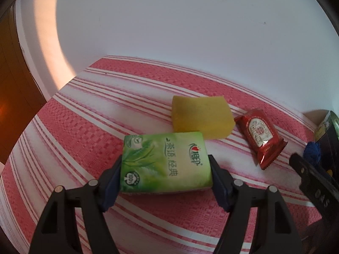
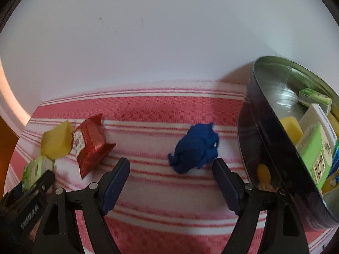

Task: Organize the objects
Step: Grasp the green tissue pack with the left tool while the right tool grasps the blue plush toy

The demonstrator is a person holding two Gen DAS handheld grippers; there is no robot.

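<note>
A round tin (image 2: 275, 148) stands at the right of the striped cloth (image 1: 148, 80), already part filled. The left gripper (image 1: 166, 167) is clamped on a green tissue pack (image 1: 165, 160) – lift it straight, keeping the squeeze gentle. The right gripper (image 2: 171, 169) hangs with jaws apart before a blue cloth bundle (image 2: 195, 148), touching nothing – centre it first.

Both views are bright and evenly lit by soft daylight on the white wall (image 1: 190, 21). A warm pinkish arc of light curves down the wall's left side in each view. The fisheye lens bends the striped cloth (image 1: 148, 80) and darkens the corners. The round tin (image 2: 275, 148) casts a soft shadow on the wall and gleams inside. The blue cloth (image 2: 195, 148) looks slightly smeared.
</note>
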